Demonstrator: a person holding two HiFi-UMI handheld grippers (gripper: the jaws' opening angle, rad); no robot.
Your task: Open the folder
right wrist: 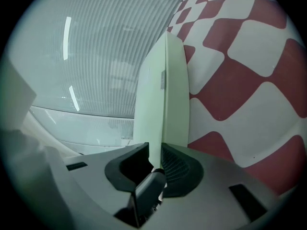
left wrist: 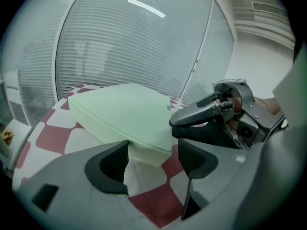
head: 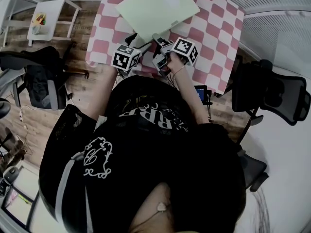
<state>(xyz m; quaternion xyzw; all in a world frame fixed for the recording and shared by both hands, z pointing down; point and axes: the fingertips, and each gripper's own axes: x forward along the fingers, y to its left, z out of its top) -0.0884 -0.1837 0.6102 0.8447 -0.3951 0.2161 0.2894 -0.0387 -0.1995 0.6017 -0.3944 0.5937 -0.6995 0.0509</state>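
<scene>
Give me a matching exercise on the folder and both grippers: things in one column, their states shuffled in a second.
Things:
1. pale green flat plastic folder
2. left gripper
3. right gripper

States:
A. jaws wide apart, pads touching nothing
B. lies on the red-and-white checked tablecloth
C. jaws closed on the folder's edge

Pairs: 1-B, 2-A, 3-C

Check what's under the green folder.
Under the folder only the red-and-white checked tablecloth shows, spreading out on all sides. The patch of cloth the folder covers, and anything lying between the two, is hidden.
</scene>
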